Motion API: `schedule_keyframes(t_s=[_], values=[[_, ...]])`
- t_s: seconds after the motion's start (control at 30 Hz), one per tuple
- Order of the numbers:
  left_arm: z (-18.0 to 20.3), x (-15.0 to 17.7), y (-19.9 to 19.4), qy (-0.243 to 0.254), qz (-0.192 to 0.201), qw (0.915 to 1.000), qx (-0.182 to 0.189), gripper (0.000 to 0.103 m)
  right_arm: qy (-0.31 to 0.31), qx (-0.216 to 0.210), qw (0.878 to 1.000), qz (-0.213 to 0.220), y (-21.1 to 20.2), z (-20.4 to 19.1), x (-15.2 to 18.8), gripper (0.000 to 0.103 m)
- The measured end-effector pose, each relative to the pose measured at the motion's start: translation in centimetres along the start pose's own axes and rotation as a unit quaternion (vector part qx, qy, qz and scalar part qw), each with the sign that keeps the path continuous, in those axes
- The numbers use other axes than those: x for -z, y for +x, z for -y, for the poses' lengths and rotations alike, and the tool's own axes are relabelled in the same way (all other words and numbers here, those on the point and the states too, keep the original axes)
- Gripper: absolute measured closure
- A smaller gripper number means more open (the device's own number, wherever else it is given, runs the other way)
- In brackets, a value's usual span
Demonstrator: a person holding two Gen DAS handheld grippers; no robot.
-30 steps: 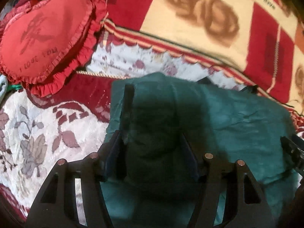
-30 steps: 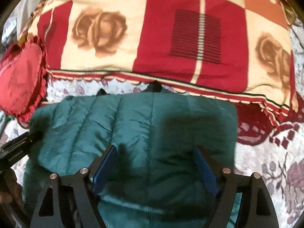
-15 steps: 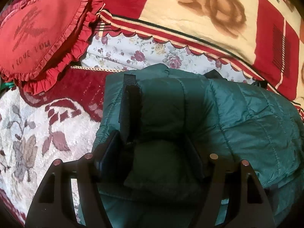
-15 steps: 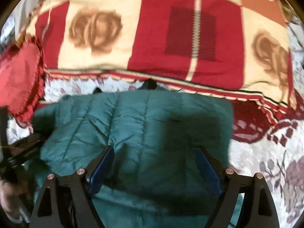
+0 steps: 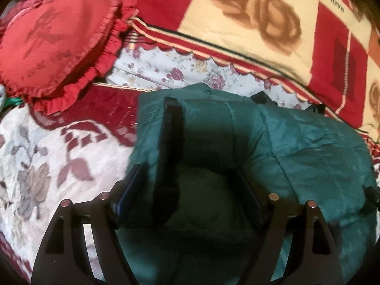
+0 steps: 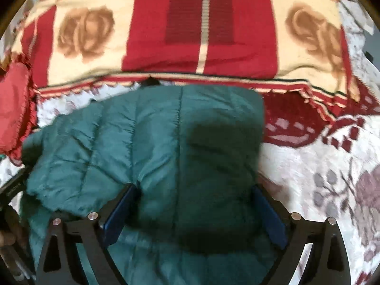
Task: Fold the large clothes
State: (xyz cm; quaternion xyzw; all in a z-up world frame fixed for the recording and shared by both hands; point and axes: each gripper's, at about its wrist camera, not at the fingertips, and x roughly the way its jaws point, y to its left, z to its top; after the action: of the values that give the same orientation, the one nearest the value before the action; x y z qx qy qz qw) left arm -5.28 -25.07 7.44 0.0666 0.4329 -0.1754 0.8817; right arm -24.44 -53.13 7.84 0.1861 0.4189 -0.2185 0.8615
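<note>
The left tongs stand spread apart, their jaws having just been opening, and the puffy fabric of the green quilted jacket bulges up between them without being pinched. A black strap-like strip of the jacket runs upward just inside the left pad. The right tongs are also wide apart, jaws likewise just opened further, with the jacket's padded bulk lying between the blue pads and not clamped.

In the right wrist view the jacket lies folded into a thick, roughly rectangular bundle, its stitched channels running away from the camera. At the left edge of that view a hand holds the other tool, beside the jacket's left side.

The jacket rests on a bed covered with a floral bedspread of cream and dark red. Behind the jacket, touching its far edge, lies a red and cream blanket with brown rose prints and a scalloped border. A red heart-shaped cushion with a ruffled rim sits to the left of the jacket, apart from it, partly over the blanket's corner.
</note>
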Motion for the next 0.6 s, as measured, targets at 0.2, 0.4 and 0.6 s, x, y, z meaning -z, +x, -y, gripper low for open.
schedule_keyframes(t_s=[0.2, 0.4, 0.6], values=[[-2.7, 3.3, -5.4, -0.008, 0.001, 0.9998, 0.017, 0.025, -0.001, -0.027, 0.999, 0.030, -6.6, 0.6, 3.3, 0.007], [-4.7, 8.2, -10.1, -0.008, -0.007, 0.9998, 0.014, 0.025, 0.002, -0.043, 0.999, 0.012, -9.2, 0.5, 8.4, 0.007], [-5.2, 12.4, -13.3, 0.002, -0.009, 0.9998, 0.016, 0.025, -0.012, -0.055, 0.998, -0.004, -11.2, 0.0, 13.3, 0.007]])
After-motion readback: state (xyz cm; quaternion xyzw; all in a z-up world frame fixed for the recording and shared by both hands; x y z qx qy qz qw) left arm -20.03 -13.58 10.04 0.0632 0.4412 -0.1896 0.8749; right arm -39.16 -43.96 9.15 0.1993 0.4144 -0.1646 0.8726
